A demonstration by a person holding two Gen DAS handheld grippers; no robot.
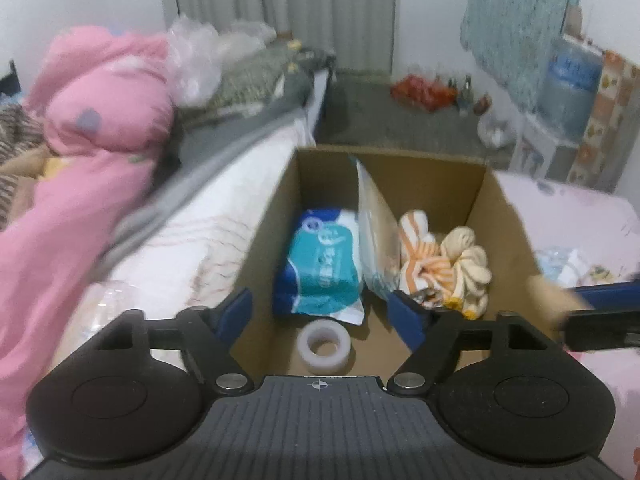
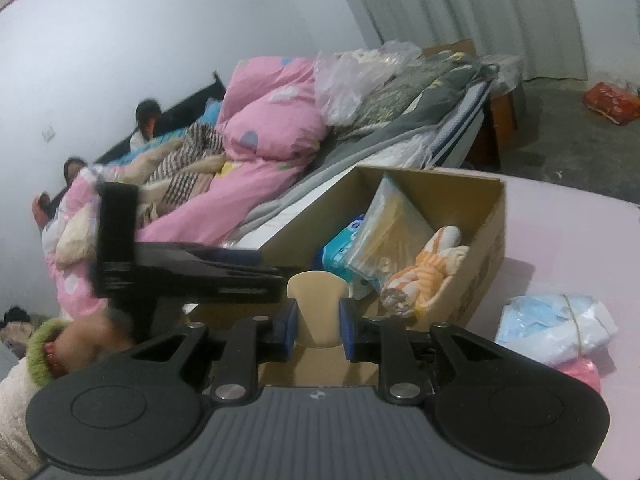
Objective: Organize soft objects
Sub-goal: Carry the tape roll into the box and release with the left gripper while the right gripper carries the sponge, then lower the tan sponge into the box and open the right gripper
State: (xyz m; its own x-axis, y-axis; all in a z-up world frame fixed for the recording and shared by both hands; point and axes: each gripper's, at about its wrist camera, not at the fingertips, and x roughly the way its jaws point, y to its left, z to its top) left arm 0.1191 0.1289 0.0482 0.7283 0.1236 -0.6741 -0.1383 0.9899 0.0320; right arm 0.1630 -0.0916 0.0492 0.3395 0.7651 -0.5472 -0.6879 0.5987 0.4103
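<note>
Over the cardboard box (image 1: 500, 216), left gripper (image 1: 324, 308) jaws gape empty; right gripper (image 2: 317, 322) pinches a half-hidden beige piece (image 2: 317, 308)

Both views are dim, lit by flat, cool indoor light with only soft shadows. Fisheye bending curves the walls and darkens the corners. Motion blur smears the pink quilt (image 1: 80, 168) in the left view; the curtains (image 2: 480, 12) look soft and grainy.
</note>
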